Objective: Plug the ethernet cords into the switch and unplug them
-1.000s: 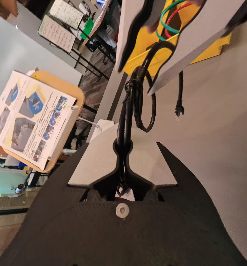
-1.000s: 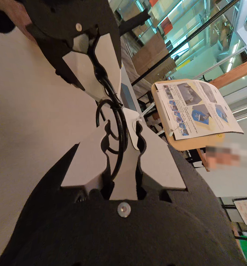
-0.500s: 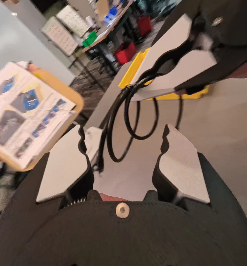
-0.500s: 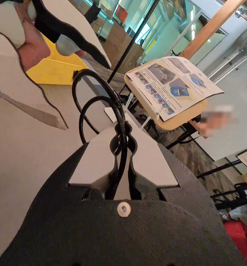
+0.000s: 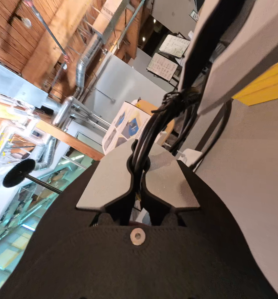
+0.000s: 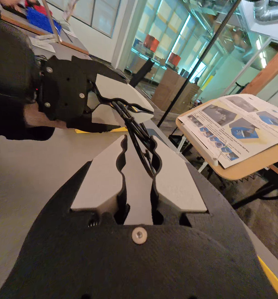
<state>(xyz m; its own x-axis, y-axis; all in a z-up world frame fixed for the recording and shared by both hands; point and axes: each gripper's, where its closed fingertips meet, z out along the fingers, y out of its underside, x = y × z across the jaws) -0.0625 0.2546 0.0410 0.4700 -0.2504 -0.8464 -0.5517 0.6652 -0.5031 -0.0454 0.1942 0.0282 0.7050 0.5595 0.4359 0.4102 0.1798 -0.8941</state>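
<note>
This looks like a workshop or lab inside a converted industrial building — overhead run a timber plank ceiling (image 5: 13, 32) and bare silver ductwork (image 5: 80, 71), with heavy wooden beams (image 6: 267, 72) between them. Glass partition walls (image 6: 175, 40) give onto neighbouring rooms. Around the grey worktable (image 6: 30, 169) stand a tilted stand bearing a printed instruction sheet (image 6: 241, 127), handwritten whiteboards (image 5: 162, 68), and a yellow parts bin (image 5: 261, 84) — a working bench space, nothing homely about it.
</note>
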